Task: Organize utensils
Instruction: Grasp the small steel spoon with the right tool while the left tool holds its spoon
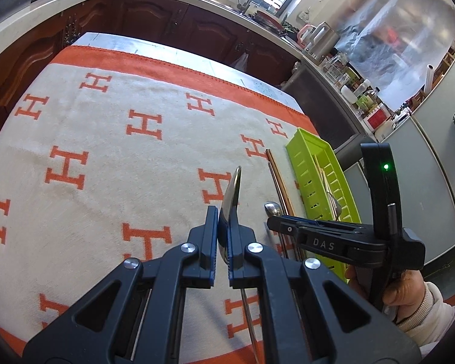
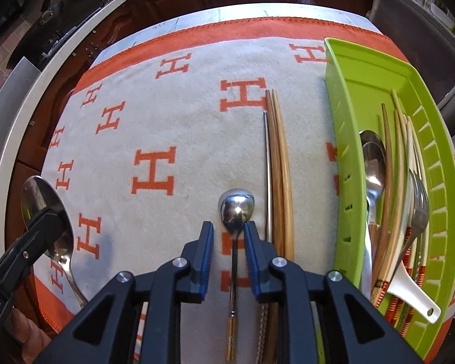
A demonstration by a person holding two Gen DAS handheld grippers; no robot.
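Observation:
My left gripper (image 1: 223,233) is shut on the bowl of a large steel spoon (image 1: 232,191), which it holds edge-on above the cloth. In the right wrist view that large spoon (image 2: 45,203) hangs at the far left in the left gripper (image 2: 44,227). My right gripper (image 2: 229,242) is open and low over the cloth. Its fingers stand on either side of the neck of a small spoon (image 2: 236,207) with a gold-tipped handle. The green tray (image 2: 342,151) lies to the right and holds spoons, chopsticks, a fork (image 2: 420,200) and a white ceramic spoon (image 2: 409,285).
A pair of wooden chopsticks (image 2: 280,166) and a metal chopstick (image 2: 267,166) lie on the H-patterned cloth (image 2: 154,139), between the small spoon and the tray. Dark cabinets and a cluttered counter (image 1: 324,39) lie beyond the table's far edge.

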